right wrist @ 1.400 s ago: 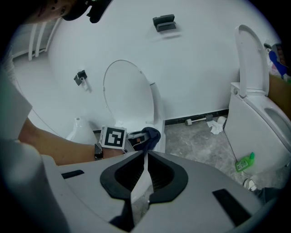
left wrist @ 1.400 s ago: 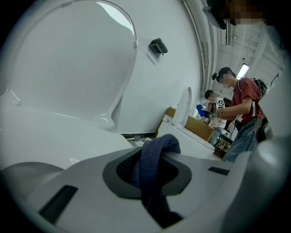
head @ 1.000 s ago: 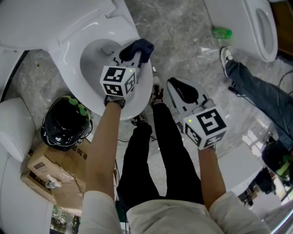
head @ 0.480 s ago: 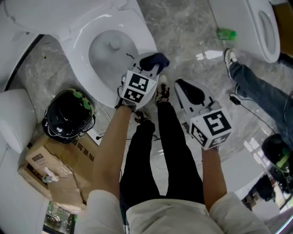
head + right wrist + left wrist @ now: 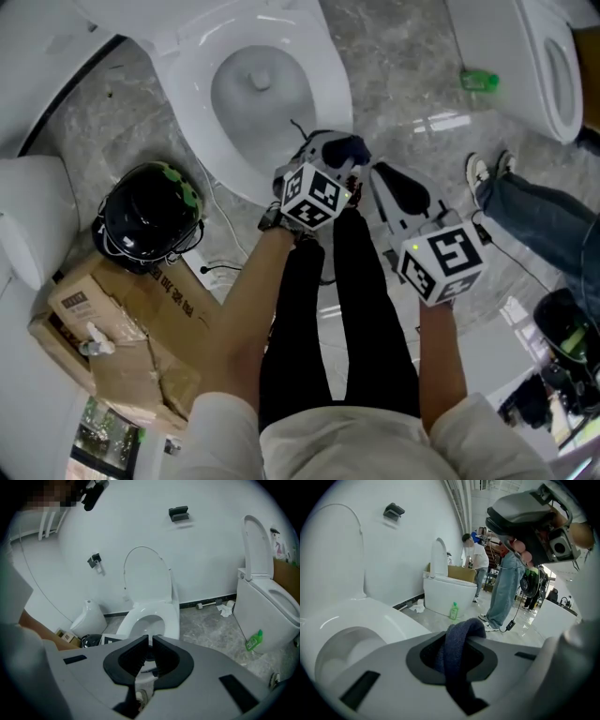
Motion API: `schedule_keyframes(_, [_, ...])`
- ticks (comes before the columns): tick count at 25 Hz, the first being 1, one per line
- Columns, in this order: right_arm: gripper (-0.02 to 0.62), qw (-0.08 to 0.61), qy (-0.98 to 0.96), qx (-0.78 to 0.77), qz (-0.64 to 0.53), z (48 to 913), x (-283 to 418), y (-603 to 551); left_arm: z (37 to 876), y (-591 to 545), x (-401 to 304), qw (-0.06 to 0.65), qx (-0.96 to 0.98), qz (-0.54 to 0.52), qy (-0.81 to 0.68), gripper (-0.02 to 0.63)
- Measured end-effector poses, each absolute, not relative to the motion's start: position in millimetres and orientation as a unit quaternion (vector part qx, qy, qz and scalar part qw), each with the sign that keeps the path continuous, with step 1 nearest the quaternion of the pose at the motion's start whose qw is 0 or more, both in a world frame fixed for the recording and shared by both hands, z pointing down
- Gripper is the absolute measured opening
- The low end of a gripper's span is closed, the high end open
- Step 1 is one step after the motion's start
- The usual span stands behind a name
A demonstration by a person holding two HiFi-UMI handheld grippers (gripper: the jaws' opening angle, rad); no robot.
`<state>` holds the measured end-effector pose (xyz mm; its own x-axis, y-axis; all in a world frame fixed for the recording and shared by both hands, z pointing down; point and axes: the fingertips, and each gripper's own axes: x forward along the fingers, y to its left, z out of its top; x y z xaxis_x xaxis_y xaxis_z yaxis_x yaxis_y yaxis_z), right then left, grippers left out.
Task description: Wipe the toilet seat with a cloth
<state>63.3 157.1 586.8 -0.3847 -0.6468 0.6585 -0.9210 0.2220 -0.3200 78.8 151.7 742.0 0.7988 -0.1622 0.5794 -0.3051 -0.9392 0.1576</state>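
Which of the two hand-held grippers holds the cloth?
The left hand-held gripper: a dark blue cloth is clamped between its jaws. The right hand-held gripper is shut on nothing.

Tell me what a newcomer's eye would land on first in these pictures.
The white toilet, lid up, fills the top of the head view. Just off its front edge, the left hand-held gripper is clamped on a dark blue cloth. The right hand-held gripper beside it is shut and empty. A black helmet sits on the floor to the left, next to a cardboard box.
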Motion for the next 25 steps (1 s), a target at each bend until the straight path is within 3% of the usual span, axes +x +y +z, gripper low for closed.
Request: schedule_keyframes(25, [0.046, 0.198, -0.761, 0.511, 0.346, 589, 45, 166, 750, 196, 12, 0.061, 0.926, 0.353, -0.117, 0.035])
